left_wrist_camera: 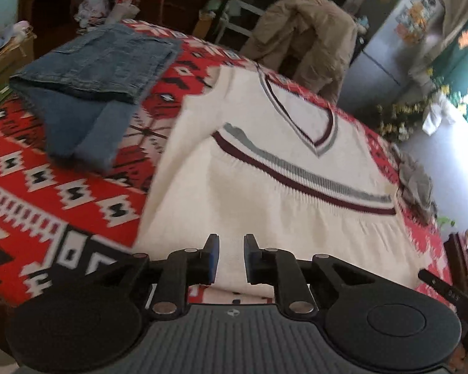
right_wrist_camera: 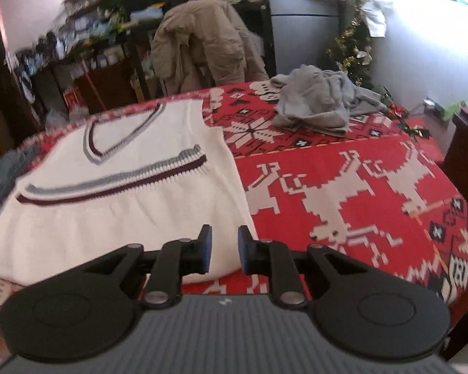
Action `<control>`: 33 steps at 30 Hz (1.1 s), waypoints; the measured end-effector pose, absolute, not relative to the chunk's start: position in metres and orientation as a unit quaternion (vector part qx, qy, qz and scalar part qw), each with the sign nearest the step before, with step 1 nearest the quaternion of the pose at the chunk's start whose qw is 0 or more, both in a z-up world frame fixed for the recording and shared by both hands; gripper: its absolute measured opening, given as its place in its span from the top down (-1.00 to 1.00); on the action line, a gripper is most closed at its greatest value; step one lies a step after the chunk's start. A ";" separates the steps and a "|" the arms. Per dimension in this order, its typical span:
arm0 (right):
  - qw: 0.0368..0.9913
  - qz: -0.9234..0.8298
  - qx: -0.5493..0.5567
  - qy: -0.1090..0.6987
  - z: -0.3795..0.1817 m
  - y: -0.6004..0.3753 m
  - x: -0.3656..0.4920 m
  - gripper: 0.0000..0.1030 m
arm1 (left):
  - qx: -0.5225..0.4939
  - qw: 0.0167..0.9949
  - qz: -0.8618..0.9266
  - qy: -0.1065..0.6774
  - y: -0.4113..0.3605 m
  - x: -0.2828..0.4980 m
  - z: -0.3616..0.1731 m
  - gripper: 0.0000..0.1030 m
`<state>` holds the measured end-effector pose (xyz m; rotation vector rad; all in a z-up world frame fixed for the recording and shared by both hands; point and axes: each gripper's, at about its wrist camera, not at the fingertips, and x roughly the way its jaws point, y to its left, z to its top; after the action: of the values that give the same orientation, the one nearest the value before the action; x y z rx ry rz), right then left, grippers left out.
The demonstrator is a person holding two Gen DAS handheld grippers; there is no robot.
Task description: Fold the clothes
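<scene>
A white V-neck sweater (left_wrist_camera: pixel 265 187) with maroon and grey stripes lies flat on a red patterned blanket (left_wrist_camera: pixel 46 193), its sides folded in. My left gripper (left_wrist_camera: pixel 231 243) hovers over the sweater's near edge. Its jaws stand a little apart with nothing between the pads. In the right wrist view the same sweater (right_wrist_camera: pixel 109 218) fills the left half. My right gripper (right_wrist_camera: pixel 224 233) is above its near right corner, narrowly open and holding nothing. Folded blue jeans (left_wrist_camera: pixel 90 71) lie at the far left. A crumpled grey garment (right_wrist_camera: pixel 315 103) sits at the far right of the blanket (right_wrist_camera: pixel 343 187).
A beige coat (right_wrist_camera: pixel 202 40) hangs over a chair behind the bed. Cluttered dark shelves (right_wrist_camera: pixel 87 50) and a silver fridge (left_wrist_camera: pixel 399 37) stand beyond it. A dark wooden cabinet (right_wrist_camera: pixel 465 155) flanks the right side. The red blanket to the right of the sweater is bare.
</scene>
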<state>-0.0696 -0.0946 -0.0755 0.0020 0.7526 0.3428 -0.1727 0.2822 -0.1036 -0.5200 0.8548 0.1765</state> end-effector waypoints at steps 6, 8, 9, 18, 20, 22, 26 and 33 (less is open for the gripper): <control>0.913 0.168 -0.052 0.368 -0.092 -0.071 -0.051 0.68 | -0.211 0.872 0.096 0.432 0.271 -0.152 -0.117 0.72; 0.913 0.161 -0.045 0.373 -0.097 -0.075 -0.046 0.70 | -0.212 0.870 0.097 0.434 0.274 -0.154 -0.120 0.72; 0.913 0.158 -0.039 0.375 -0.099 -0.079 -0.044 0.77 | -0.214 0.870 0.100 0.433 0.277 -0.157 -0.120 0.72; 0.905 0.161 -0.029 0.394 -0.093 -0.102 -0.066 0.92 | -0.233 0.863 0.119 0.431 0.291 -0.186 -0.110 0.77; 0.904 0.158 -0.023 0.396 -0.089 -0.105 -0.070 0.87 | -0.246 0.864 0.127 0.421 0.295 -0.191 -0.105 0.77; 0.905 0.158 -0.008 0.395 -0.083 -0.110 -0.074 0.85 | -0.264 0.865 0.126 0.407 0.299 -0.193 -0.101 0.76; 0.906 0.200 0.018 0.373 -0.067 -0.109 -0.089 0.81 | -0.295 0.867 0.114 0.384 0.304 -0.187 -0.097 0.76; 0.897 0.222 0.014 0.382 -0.068 -0.082 -0.085 0.80 | -0.285 0.859 0.137 0.404 0.311 -0.146 -0.111 0.76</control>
<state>-0.0853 -0.0816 -0.0677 0.0300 0.7904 0.4593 -0.1462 0.3111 -0.1110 -0.5976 0.8475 0.2885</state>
